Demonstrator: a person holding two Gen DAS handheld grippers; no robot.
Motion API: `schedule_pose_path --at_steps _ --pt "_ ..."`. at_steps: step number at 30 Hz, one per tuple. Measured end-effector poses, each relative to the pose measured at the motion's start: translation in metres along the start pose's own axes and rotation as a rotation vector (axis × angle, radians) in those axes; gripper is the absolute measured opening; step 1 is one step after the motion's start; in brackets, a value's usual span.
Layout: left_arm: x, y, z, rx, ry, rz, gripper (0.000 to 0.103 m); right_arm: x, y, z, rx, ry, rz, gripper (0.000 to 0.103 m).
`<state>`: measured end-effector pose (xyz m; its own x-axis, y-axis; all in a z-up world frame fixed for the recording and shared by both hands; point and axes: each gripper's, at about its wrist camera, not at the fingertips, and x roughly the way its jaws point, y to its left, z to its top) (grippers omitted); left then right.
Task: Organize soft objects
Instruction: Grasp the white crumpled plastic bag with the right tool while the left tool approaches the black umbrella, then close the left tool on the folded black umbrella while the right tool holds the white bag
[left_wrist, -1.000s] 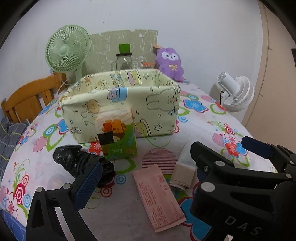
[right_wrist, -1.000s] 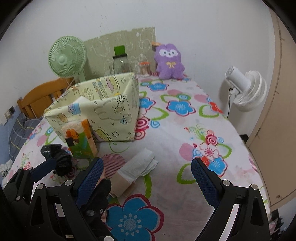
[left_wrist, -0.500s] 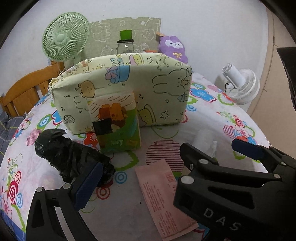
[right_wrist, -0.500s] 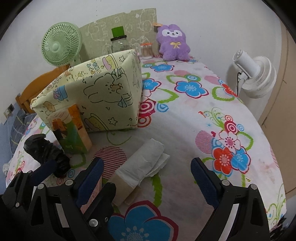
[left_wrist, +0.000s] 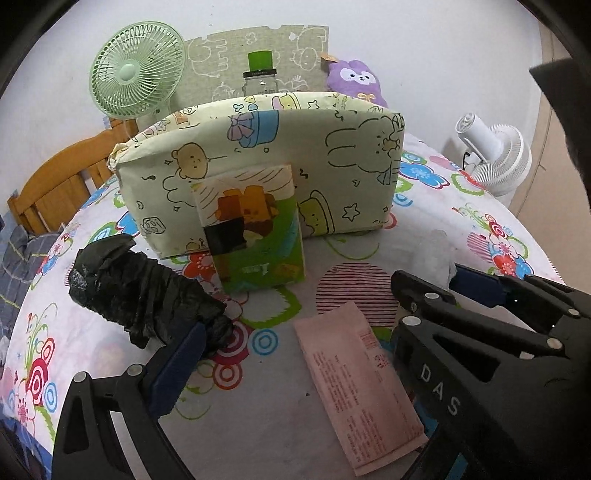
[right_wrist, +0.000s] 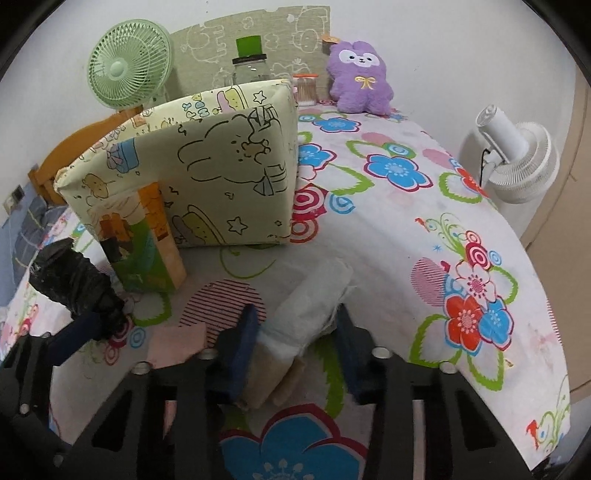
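White folded tissue pack (right_wrist: 314, 306) lies on the floral-cloth bench (right_wrist: 406, 229), between the blue pads of the right tool (right_wrist: 295, 347), whose jaws stand narrowed on both sides of it; whether they press it I cannot tell.

Its long axis runs away from that camera, toward the cartoon-print fabric box (right_wrist: 207, 173). Only the right wrist view shows this; in the left wrist view the right tool (left_wrist: 480, 332) hides nearly all of the pack. The left tool (left_wrist: 314, 332) stands wide, one pad (left_wrist: 177, 362) touching the crumpled black plastic bag roll (left_wrist: 144, 295), the other pad out of sight. One pink paper sachet (left_wrist: 354, 380) lies flat between its fingers, one green tissue carton (left_wrist: 255, 229) stands upright against the box. Fans: two, one green (left_wrist: 136, 74), one white (left_wrist: 495, 158). One purple plush (right_wrist: 360, 77) sits by the wall.
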<state>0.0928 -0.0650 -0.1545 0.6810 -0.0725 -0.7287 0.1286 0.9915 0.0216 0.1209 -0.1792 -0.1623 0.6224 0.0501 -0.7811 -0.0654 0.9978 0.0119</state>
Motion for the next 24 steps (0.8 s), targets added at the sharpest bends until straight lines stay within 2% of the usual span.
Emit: schedule_pose_path --at_steps 6,16,24 --pt "-0.004 0.002 -0.002 -0.003 0.005 0.009 0.1 -0.003 0.004 -0.004 -0.013 -0.007 0.019 0.015" --pt "-0.025 0.012 0.002 -0.028 -0.05 0.008 0.1 -0.026 0.014 0.001 -0.023 -0.064 0.019 0.014" --pt "-0.033 0.036 0.005 -0.078 -0.071 0.058 0.1 -0.041 0.033 0.005 -0.041 -0.099 0.034 0.015"
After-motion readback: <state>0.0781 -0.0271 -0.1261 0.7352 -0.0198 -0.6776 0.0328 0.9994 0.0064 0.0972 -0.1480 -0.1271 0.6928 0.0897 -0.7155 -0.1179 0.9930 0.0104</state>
